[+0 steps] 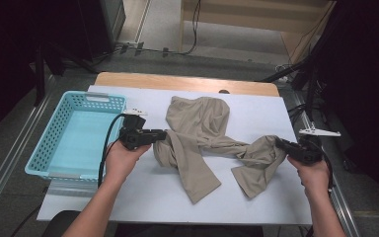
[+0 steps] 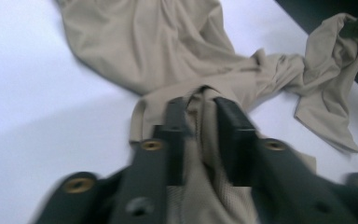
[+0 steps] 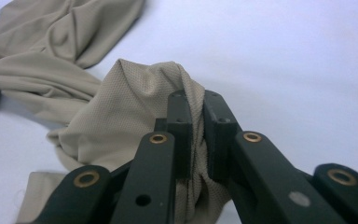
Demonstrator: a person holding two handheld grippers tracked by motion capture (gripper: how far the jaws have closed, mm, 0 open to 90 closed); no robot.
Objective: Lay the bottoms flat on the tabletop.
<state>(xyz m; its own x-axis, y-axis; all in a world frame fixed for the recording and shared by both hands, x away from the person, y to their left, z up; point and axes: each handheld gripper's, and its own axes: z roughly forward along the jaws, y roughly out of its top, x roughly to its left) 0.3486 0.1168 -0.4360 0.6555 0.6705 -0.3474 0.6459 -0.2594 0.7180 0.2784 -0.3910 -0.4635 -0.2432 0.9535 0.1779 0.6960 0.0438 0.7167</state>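
Turquoise basket (image 1: 54,143) left of beige garment (image 1: 197,128)

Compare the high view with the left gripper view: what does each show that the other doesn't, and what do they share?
High view alone: a light blue basket at the table's left, the person's forearms, and the left gripper from outside, gripping the beige garment at one end. Left gripper view alone: a close look along its own jaws, fabric bunched and pinched between them. Shared: the crumpled garment on the white table, and the right gripper gripping its far end.
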